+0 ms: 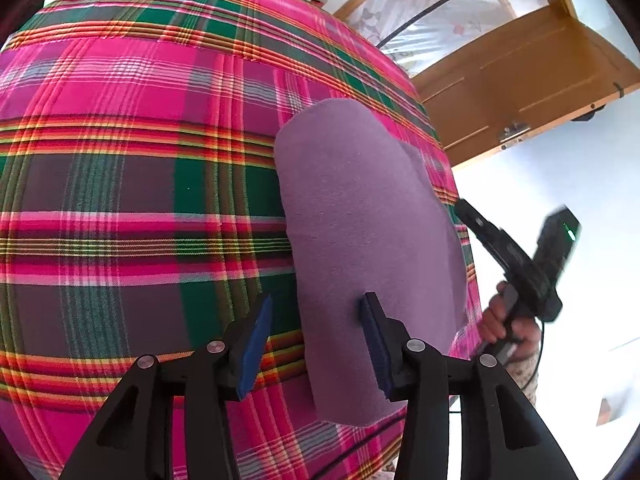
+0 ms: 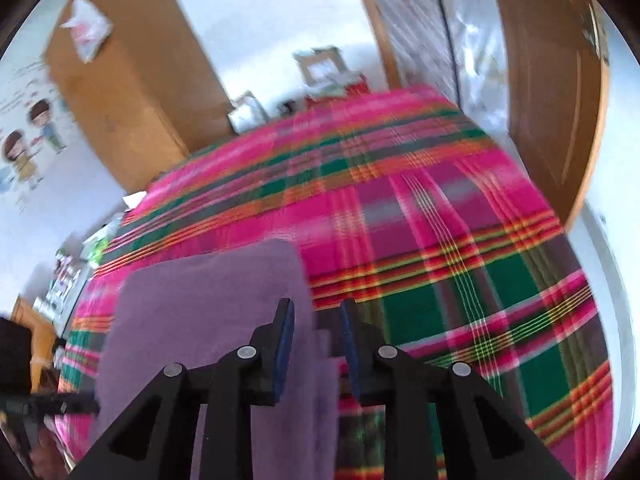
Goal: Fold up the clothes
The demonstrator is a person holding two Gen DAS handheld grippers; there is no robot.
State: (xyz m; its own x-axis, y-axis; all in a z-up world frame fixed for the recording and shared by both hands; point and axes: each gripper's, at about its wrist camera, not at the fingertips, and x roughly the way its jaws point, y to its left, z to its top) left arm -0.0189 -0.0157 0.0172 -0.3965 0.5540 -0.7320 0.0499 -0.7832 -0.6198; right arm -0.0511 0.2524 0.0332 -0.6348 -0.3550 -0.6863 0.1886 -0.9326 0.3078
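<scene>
A folded purple cloth point(image 1: 368, 216) lies on the pink and green plaid bedspread point(image 1: 132, 184), near the bed's right edge. My left gripper point(image 1: 316, 336) stands open low over the cloth's near left edge; its right pad point(image 1: 374, 340) hovers over the purple fabric and its left pad point(image 1: 258, 344) over the plaid. In the right wrist view, which is blurred, the same cloth point(image 2: 208, 304) fills the lower left. My right gripper point(image 2: 318, 324) is open with a narrow gap, and the cloth's layered right edge lies below and between the fingers. A hand point(image 1: 502, 320) holds that gripper beside the bed.
A wooden door point(image 1: 532, 80) and white floor lie past the bed's right edge. A tall wooden wardrobe point(image 2: 128, 92) stands to the left, with boxes and clutter point(image 2: 320, 72) beyond the bed's far end. A dark object point(image 2: 16, 360) shows at the left rim.
</scene>
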